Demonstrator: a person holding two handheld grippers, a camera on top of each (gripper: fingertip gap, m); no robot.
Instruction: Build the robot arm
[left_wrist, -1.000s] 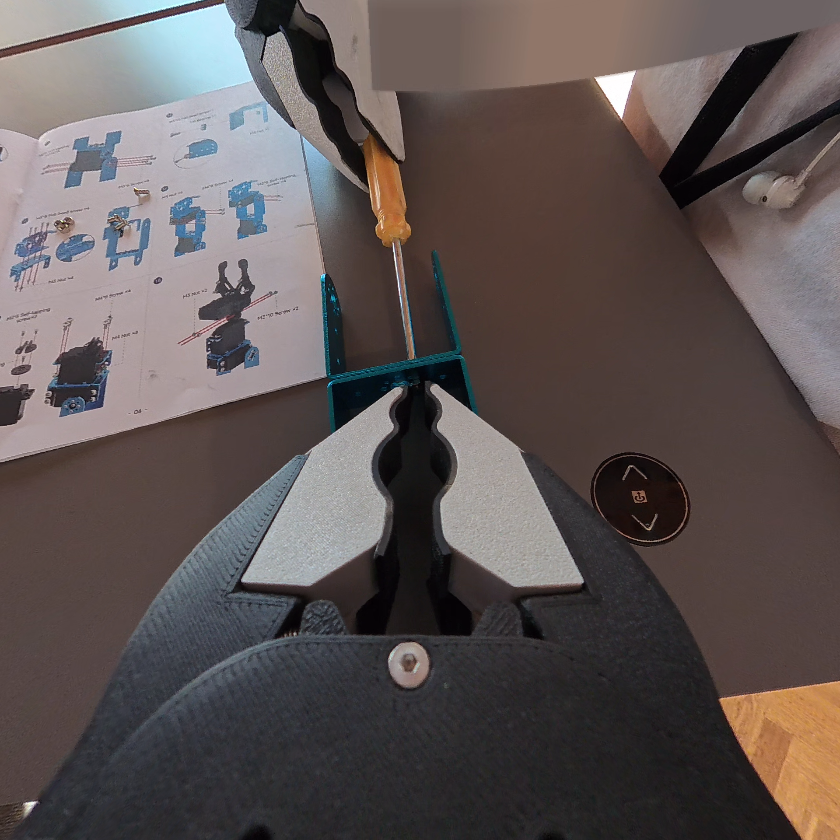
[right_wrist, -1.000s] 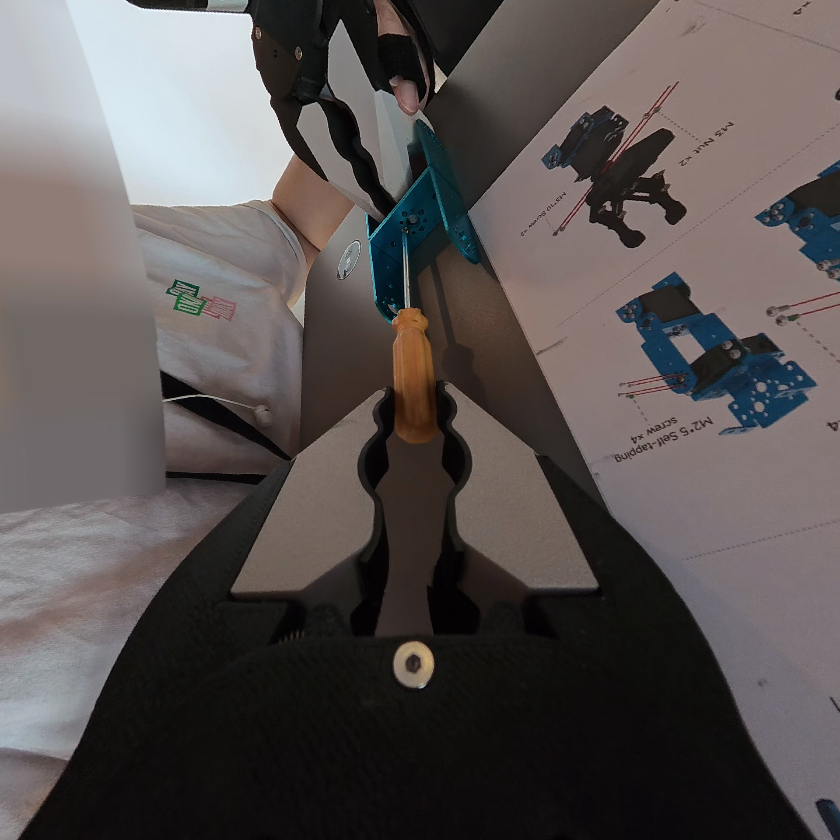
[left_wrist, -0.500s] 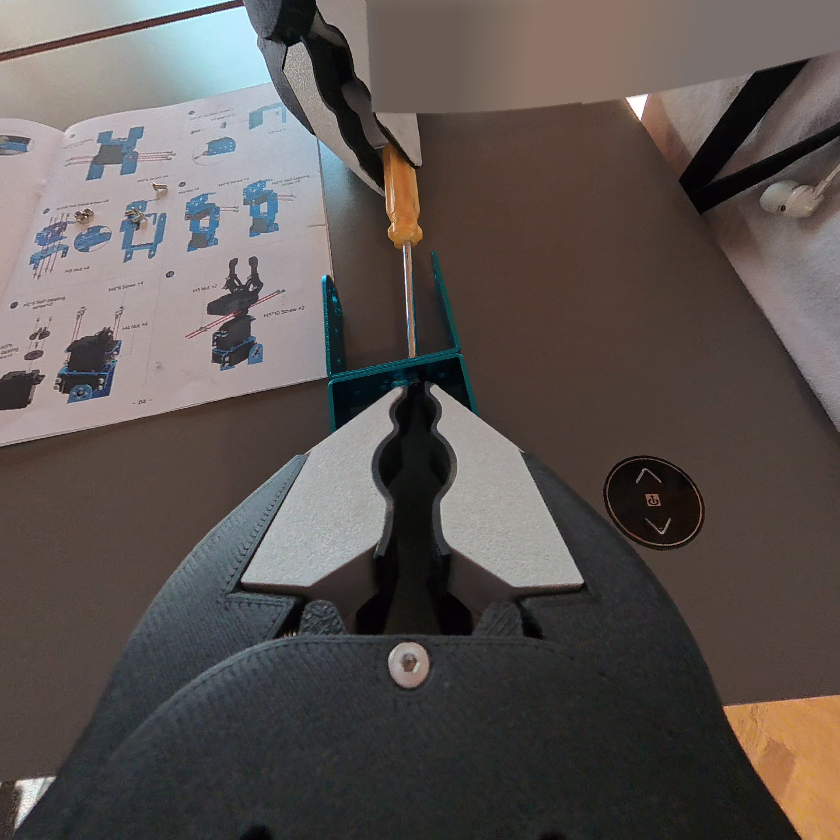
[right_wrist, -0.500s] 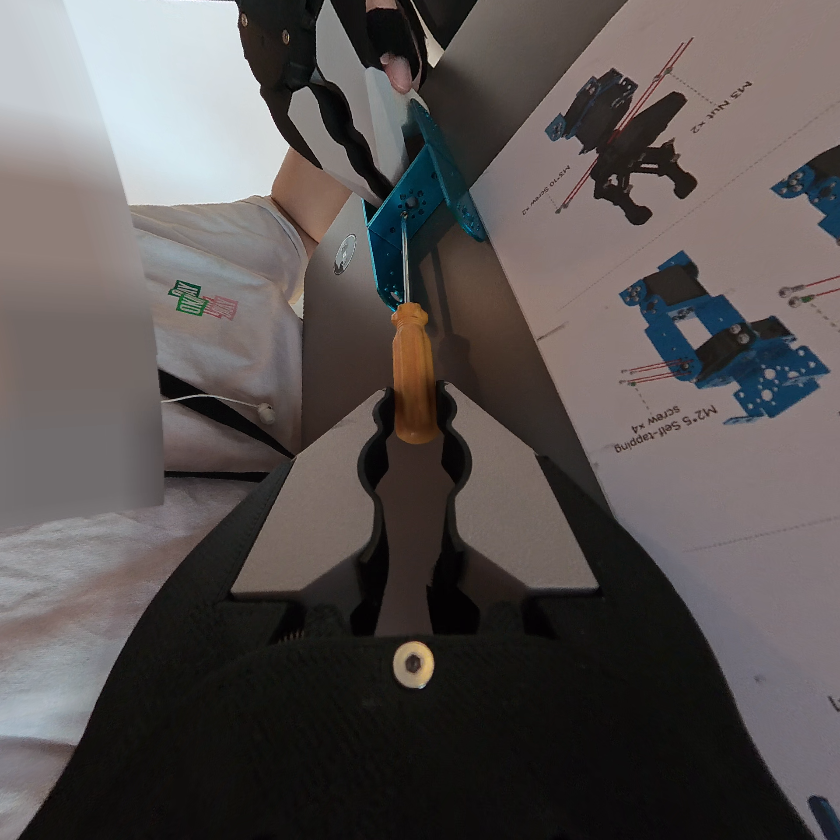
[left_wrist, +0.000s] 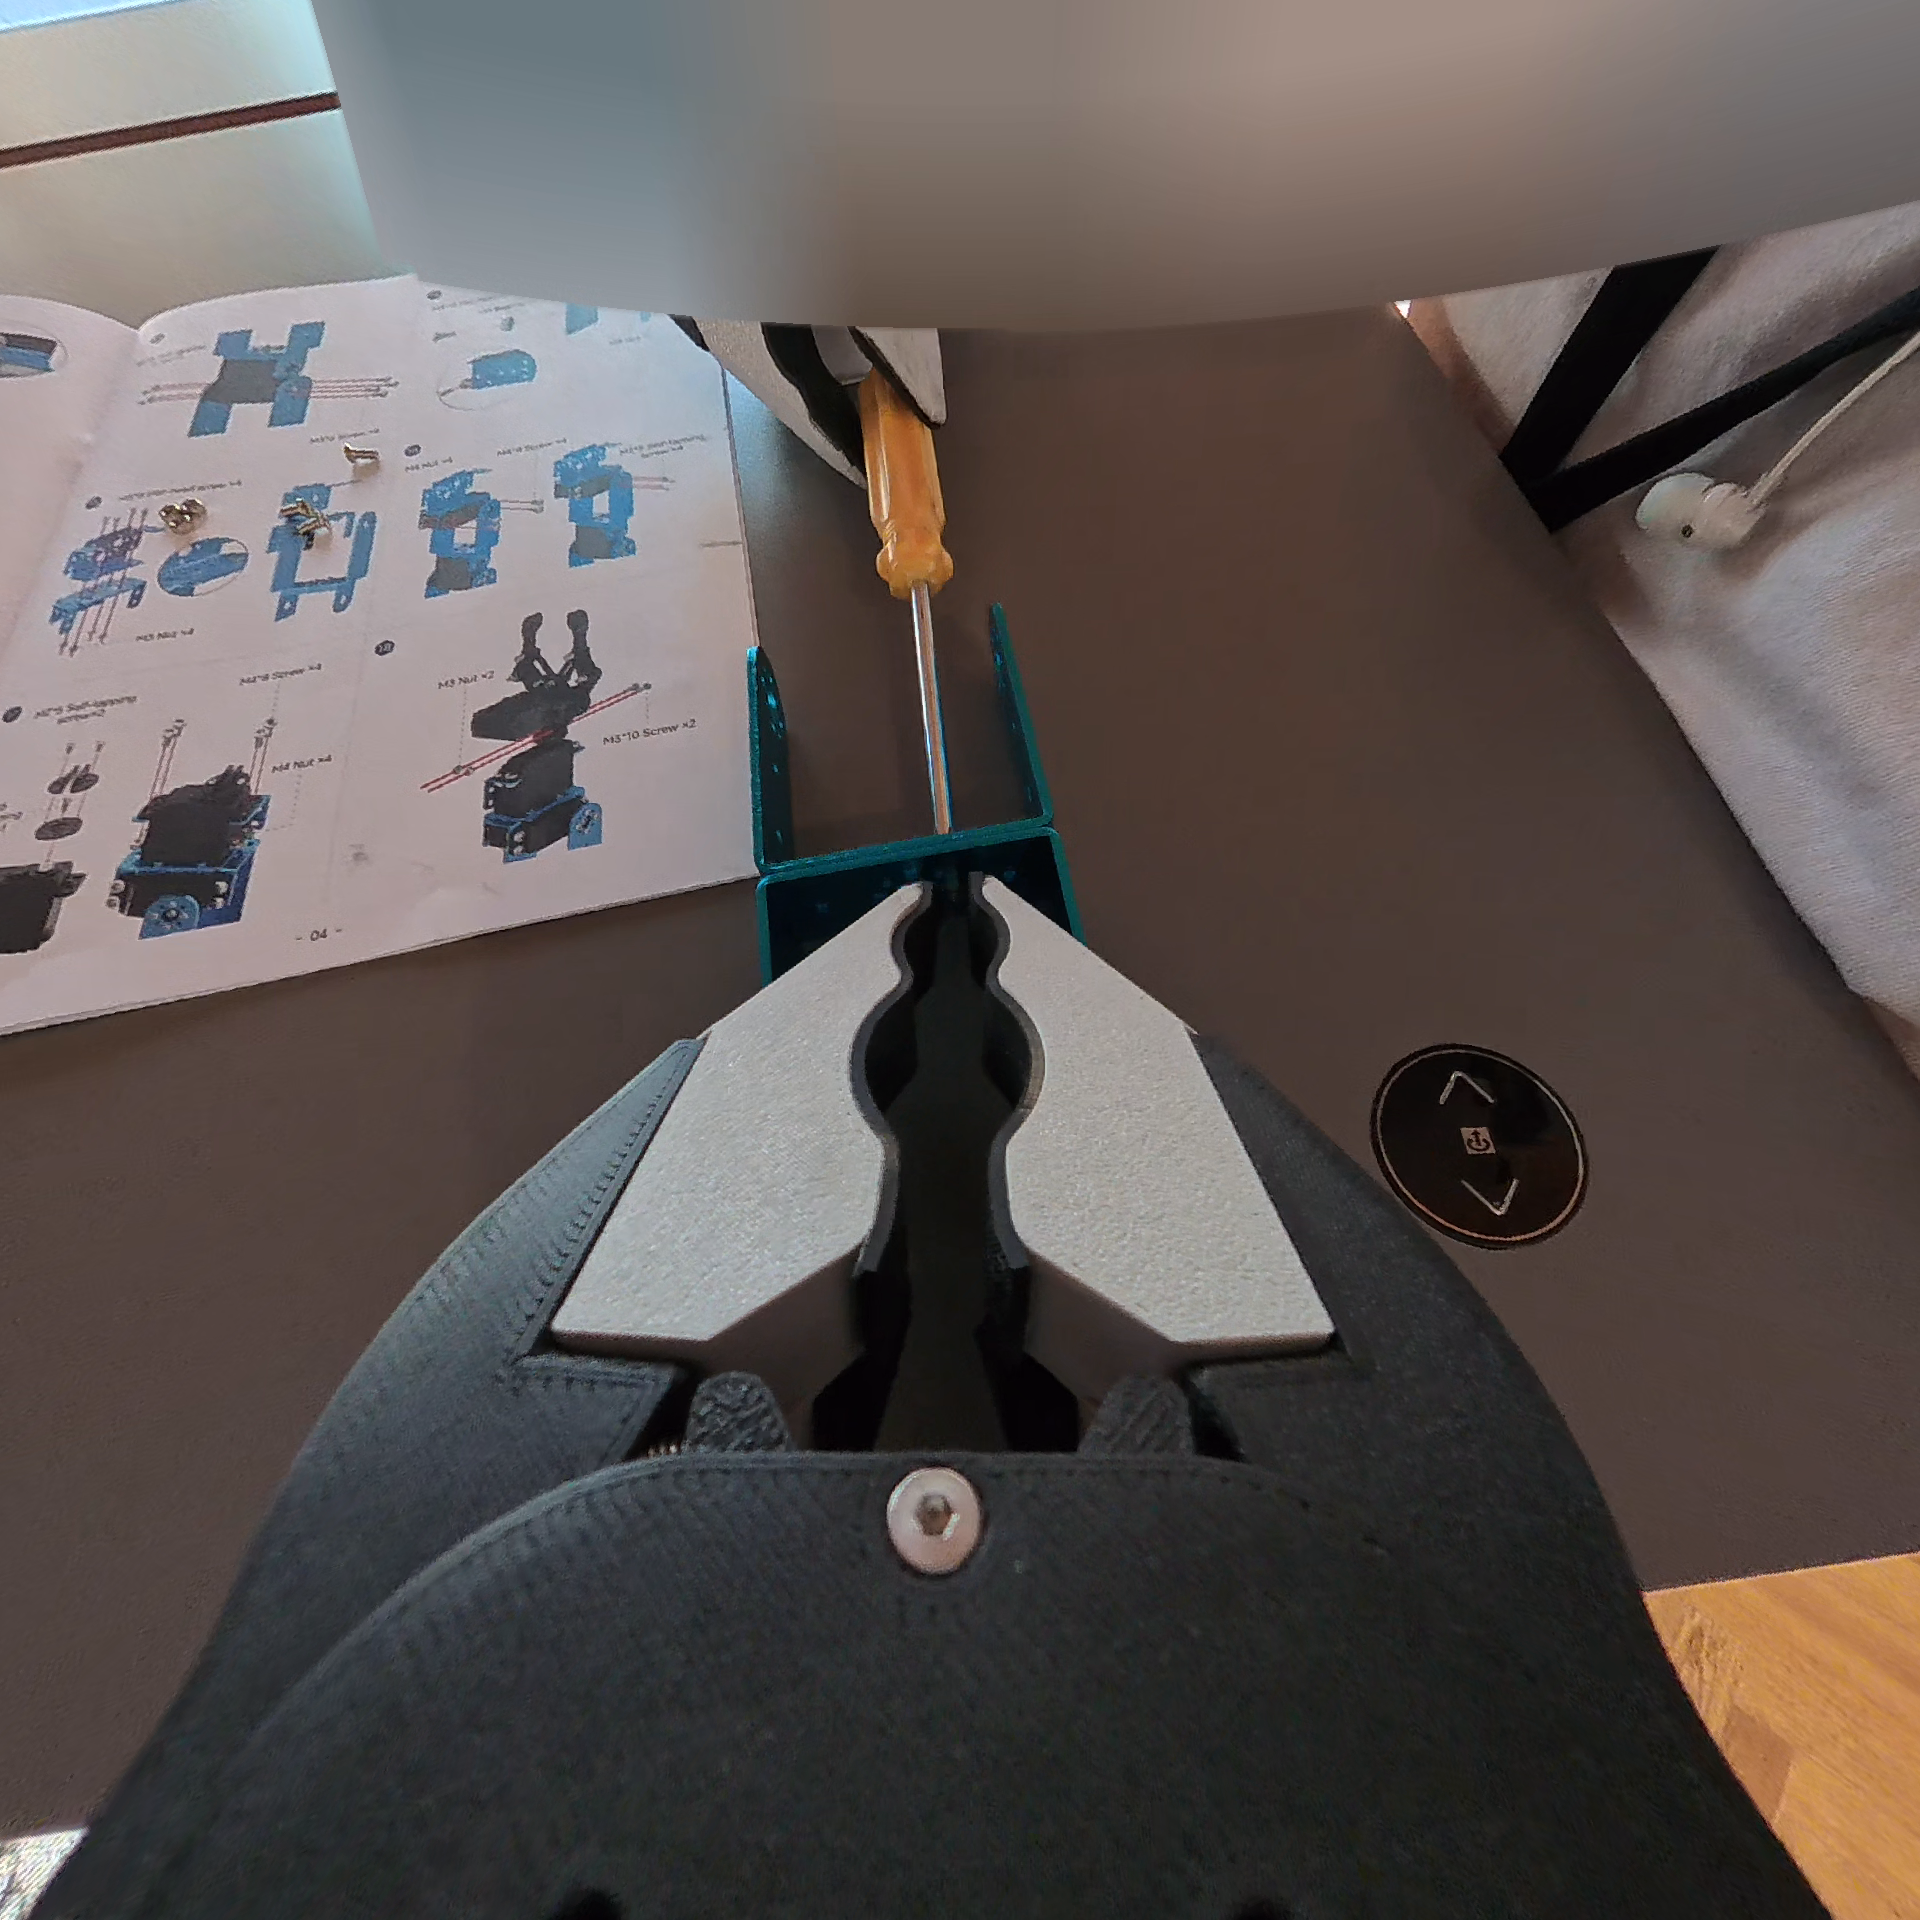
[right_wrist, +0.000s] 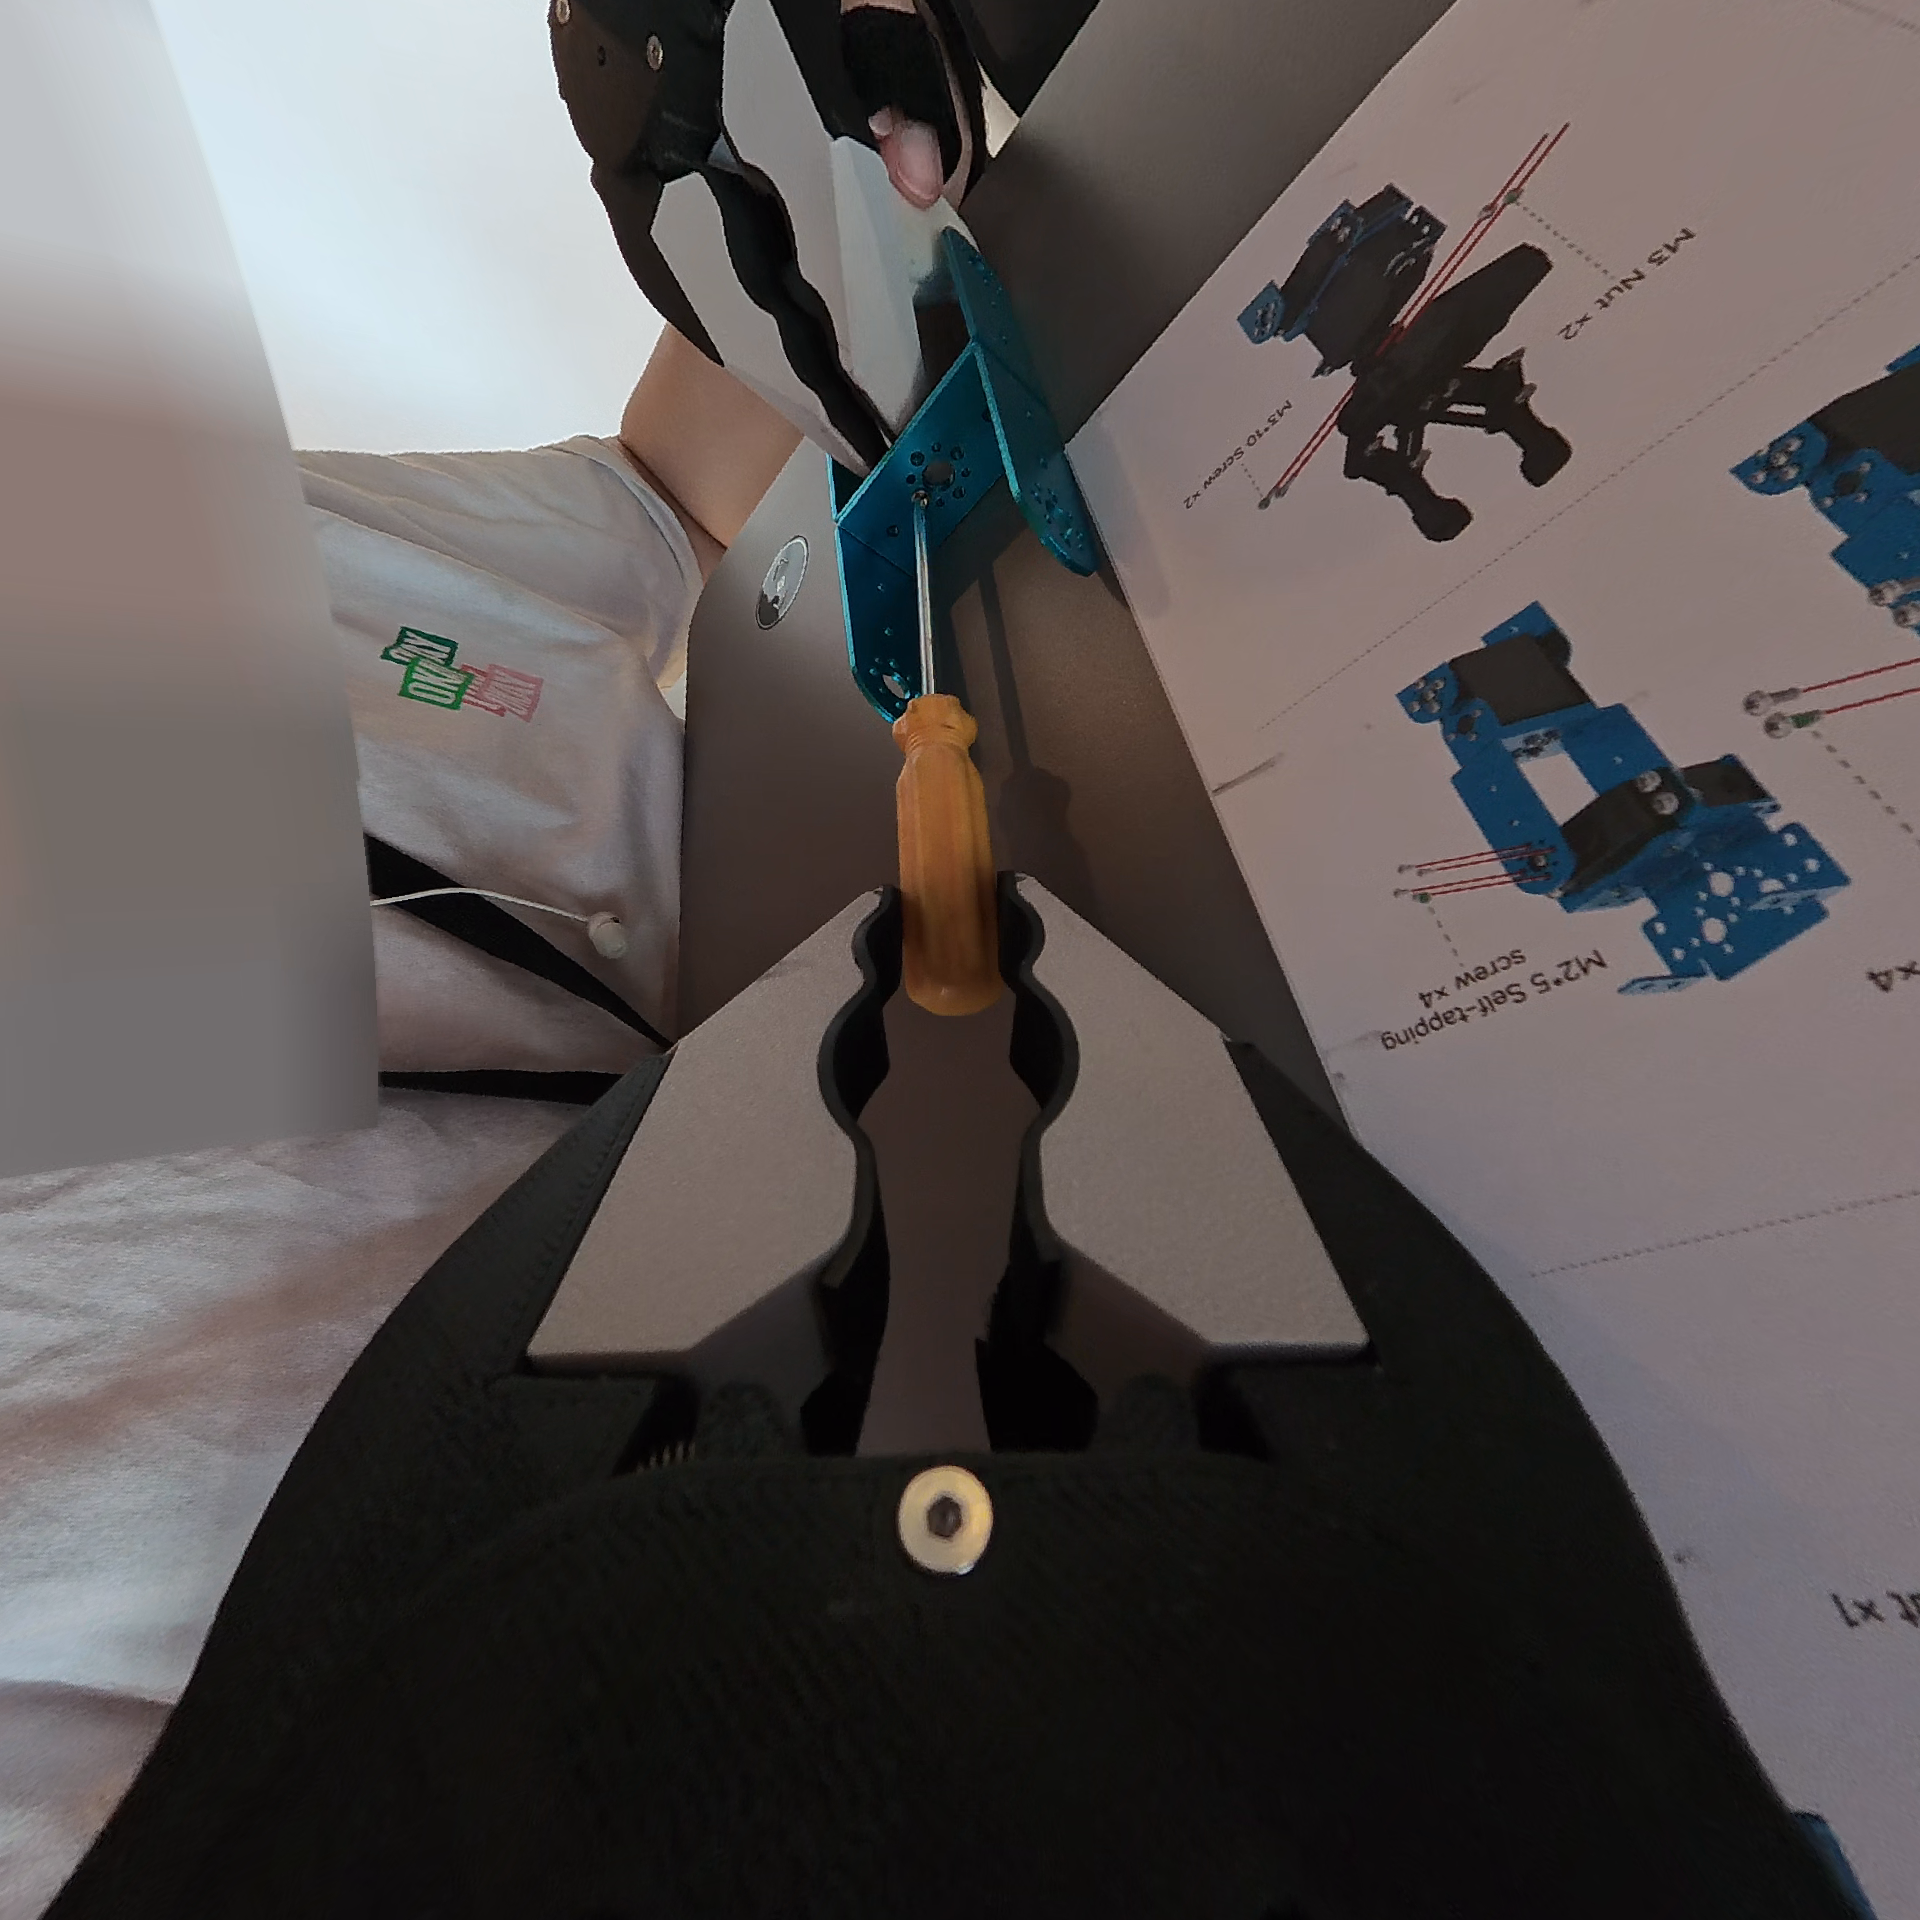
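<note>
My left gripper (left_wrist: 951, 891) has its jaws nearly together, pinching the back plate of the blue U-shaped bracket (left_wrist: 831, 899), which stands on the dark surface (left_wrist: 1299, 727) just beside the open assembly manual (left_wrist: 364, 675). My right gripper (right_wrist: 945, 899) clamps the amber handle of the screwdriver (left_wrist: 909, 499). Over the last second its tip has stayed seated at a hole in that plate. Only the handle end has drawn slightly away. Loose screws (left_wrist: 182, 514) lie on the manual.
</note>
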